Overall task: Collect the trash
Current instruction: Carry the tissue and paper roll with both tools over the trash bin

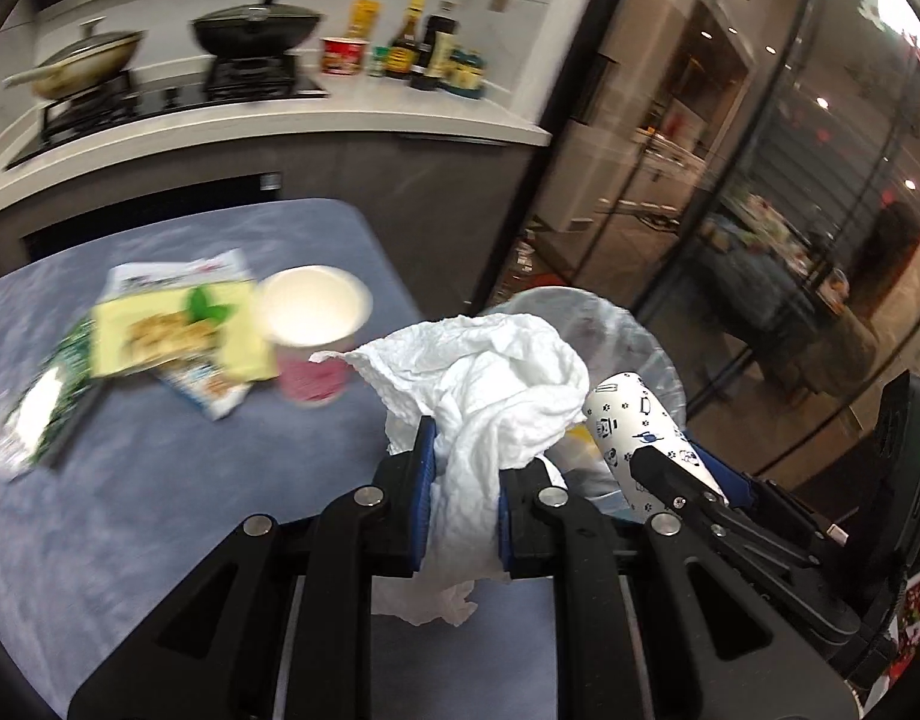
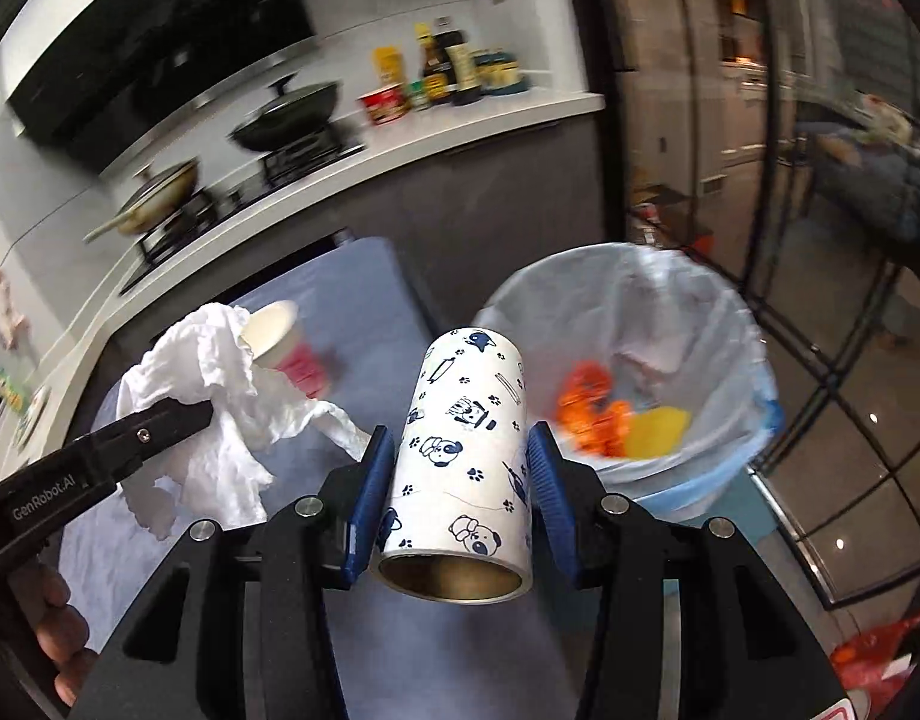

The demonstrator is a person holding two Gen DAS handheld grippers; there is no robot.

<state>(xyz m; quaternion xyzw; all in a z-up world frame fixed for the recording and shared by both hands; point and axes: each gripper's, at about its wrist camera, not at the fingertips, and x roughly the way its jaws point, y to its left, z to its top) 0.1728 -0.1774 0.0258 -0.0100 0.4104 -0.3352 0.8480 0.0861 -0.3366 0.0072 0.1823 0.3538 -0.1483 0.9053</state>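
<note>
My left gripper [image 1: 466,471] is shut on a crumpled white paper towel [image 1: 490,384] that hangs above the blue-grey table [image 1: 159,510]. In the right wrist view this left gripper [image 2: 204,411] and its towel [image 2: 219,396] are at the left. My right gripper [image 2: 460,438] is shut on a white cardboard tube [image 2: 466,438] printed with blue dogs, held in the air before the lined trash bin [image 2: 724,324]. The left wrist view shows the tube [image 1: 634,414] in the right gripper [image 1: 670,462] beside the bin [image 1: 640,336]. A pink paper cup [image 1: 312,312] and snack wrappers [image 1: 171,330] lie on the table.
Orange and yellow wrappers [image 2: 610,414] lie in the bin. Behind the table runs a kitchen counter [image 1: 339,120] with a stove, two pans and bottles. A glass wall [image 1: 760,210] stands at the right. A hand [image 2: 51,630] grips the left tool. A red bag [image 2: 880,648] lies on the floor.
</note>
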